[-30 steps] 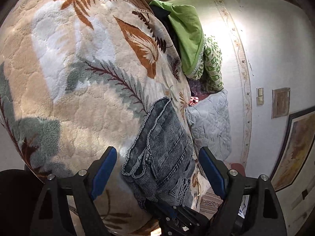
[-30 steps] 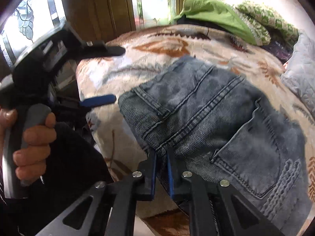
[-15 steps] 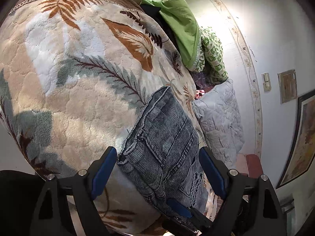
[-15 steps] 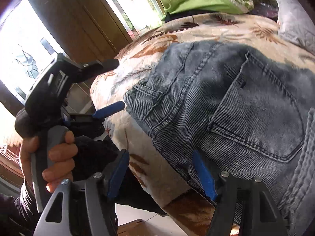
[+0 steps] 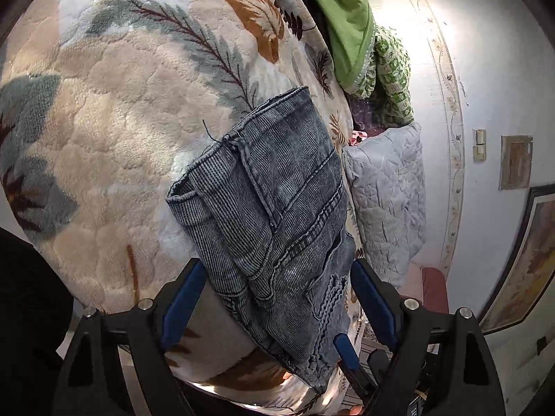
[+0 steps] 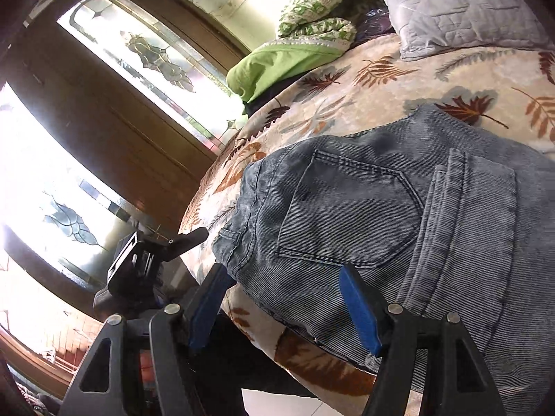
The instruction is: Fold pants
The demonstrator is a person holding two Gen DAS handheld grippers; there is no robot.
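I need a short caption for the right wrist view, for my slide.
Open right gripper at the edge of folded grey jeans lying on a leaf-patterned blanket.

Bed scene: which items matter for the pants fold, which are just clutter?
Job:
- folded grey-blue denim pants
- left gripper, open
- right gripper, open

Lying about:
- beige leaf-print fleece blanket, under the pants
- green cloth
- green-and-white patterned fabric
- grey quilted pillow
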